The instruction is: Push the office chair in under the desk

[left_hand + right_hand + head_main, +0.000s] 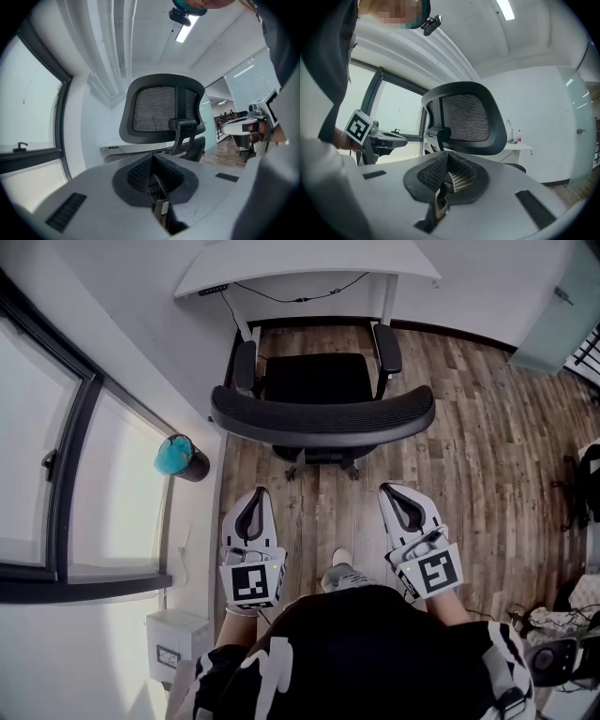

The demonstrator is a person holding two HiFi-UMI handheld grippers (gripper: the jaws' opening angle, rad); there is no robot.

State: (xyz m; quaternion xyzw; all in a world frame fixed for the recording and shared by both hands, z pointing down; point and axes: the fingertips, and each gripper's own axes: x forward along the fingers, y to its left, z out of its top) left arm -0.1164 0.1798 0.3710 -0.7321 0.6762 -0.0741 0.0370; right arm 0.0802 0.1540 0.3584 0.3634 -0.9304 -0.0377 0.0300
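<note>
A black mesh office chair [322, 407] stands on the wood floor with its back toward me and its seat facing a white desk [302, 265] by the far wall. The chair's front reaches the desk's edge. My left gripper [255, 495] is shut and empty, a short way behind the backrest's left half. My right gripper [397, 491] is also shut and empty, behind the right half. Neither touches the chair. The mesh backrest [161, 110] fills the left gripper view, and the backrest [469, 117] is likewise close ahead in the right gripper view.
A window wall runs along the left, with a teal-topped black cylinder [181, 457] and a small white box [176, 641] by it. A glass partition [561, 315] stands at the far right. Bags and a chair base [581, 493] lie at the right edge. Cables hang under the desk.
</note>
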